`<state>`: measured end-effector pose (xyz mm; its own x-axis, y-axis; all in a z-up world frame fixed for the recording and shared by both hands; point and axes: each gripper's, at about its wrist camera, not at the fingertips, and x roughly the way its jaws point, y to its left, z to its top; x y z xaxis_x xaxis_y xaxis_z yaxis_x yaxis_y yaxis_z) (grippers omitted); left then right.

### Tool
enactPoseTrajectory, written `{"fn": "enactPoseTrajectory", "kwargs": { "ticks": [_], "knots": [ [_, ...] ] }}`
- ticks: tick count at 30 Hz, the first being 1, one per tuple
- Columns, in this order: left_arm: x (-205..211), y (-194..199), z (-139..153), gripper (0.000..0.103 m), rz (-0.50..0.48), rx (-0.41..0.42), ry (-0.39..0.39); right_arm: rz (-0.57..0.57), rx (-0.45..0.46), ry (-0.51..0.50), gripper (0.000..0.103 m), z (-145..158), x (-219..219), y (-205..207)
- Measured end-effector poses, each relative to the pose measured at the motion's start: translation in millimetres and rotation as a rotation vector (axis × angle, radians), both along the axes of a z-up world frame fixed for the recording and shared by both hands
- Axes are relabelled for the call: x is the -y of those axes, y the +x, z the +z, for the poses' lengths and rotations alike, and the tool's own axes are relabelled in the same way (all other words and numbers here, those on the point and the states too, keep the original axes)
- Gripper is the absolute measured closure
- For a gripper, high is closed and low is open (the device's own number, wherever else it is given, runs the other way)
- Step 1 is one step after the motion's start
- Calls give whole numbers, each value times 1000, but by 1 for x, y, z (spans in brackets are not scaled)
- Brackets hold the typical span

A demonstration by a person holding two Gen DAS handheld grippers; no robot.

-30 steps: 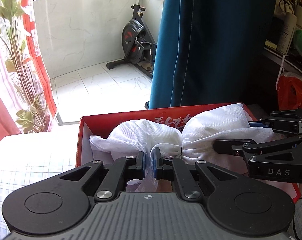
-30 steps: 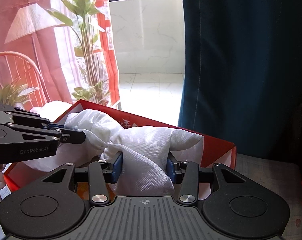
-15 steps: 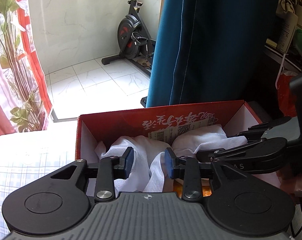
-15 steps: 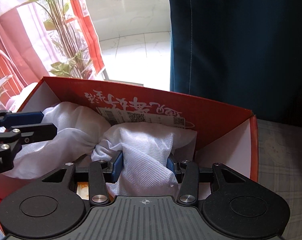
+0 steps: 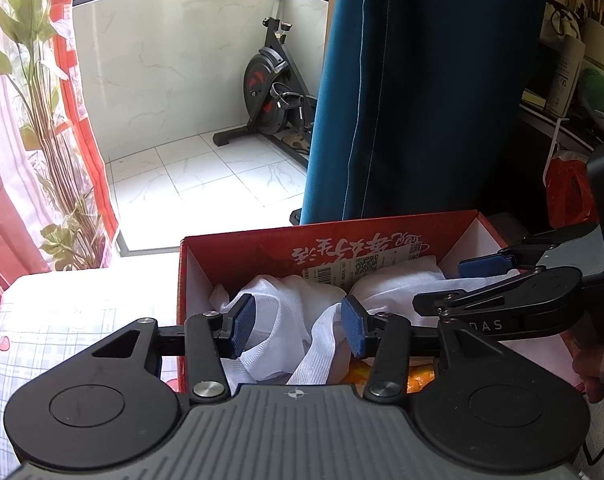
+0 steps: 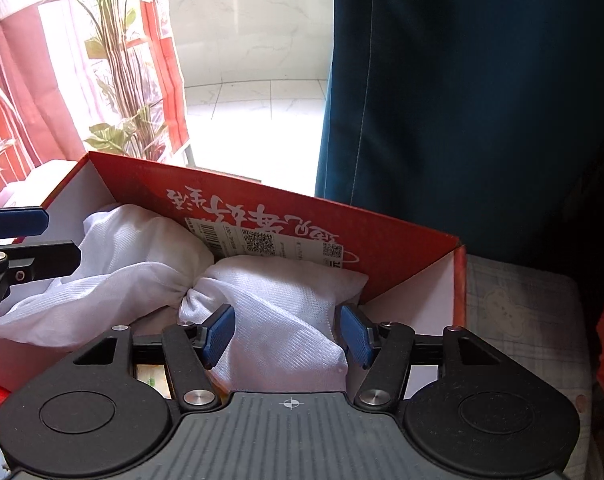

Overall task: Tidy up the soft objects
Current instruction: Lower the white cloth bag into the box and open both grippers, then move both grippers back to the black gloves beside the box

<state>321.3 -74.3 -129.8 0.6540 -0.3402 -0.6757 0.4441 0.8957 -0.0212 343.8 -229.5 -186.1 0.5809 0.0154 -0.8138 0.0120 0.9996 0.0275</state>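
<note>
- Looking down both wrist views, we find the white mesh fabric bundle (image 6: 261,300), knotted at its middle, lying inside the open red cardboard box (image 6: 402,248).
- Left gripper (image 5: 297,326): fingers apart, blue pads flanking a loose white strap of the bundle at lower centre of the left view; we see no pinch on it.
- Right gripper (image 6: 287,334): fingers apart, straddling the bundle's right lobe at lower centre of the right view. Pads look just beside the cloth; whether they touch it we cannot tell.
- Key relation: the bundle's long axis runs left to right across both frames, roughly parallel to the box's printed back wall. Each gripper faces one lobe, with the knot between them.
- The right gripper also shows in the left view, at mid right, over the right lobe (image 5: 514,280).
- Nearness: each gripper sits at its own lobe, so neither has a clear advantage; the knot lies nearer the left one in the left view.
- Edges: back wall stands just behind the bundle; the box's right wall is near the right lobe, and the left wall near the left lobe.
- Open room, as we judge it: mostly upward and back toward us. Sideways travel inside the box is tight.
- Beneath the box lies a pale checked cloth surface (image 5: 61,340). A dark teal curtain (image 6: 462,100) hangs behind the box.
- Our judgement: the bundle appears placed, and withdrawal needs a straight lift to avoid snagging the strap.
</note>
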Motion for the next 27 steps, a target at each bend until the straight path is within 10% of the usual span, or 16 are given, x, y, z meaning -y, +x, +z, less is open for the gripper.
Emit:
{"fn": "enactPoseTrajectory", "kwargs": {
  "ticks": [12, 27],
  "knots": [
    [-17, -70, 13, 38, 33, 127, 14, -10, 215, 28, 18, 39, -2, -79],
    [-45, -167, -24, 38, 46, 103, -63, 48, 294, 110, 27, 28, -22, -195]
  ]
}}
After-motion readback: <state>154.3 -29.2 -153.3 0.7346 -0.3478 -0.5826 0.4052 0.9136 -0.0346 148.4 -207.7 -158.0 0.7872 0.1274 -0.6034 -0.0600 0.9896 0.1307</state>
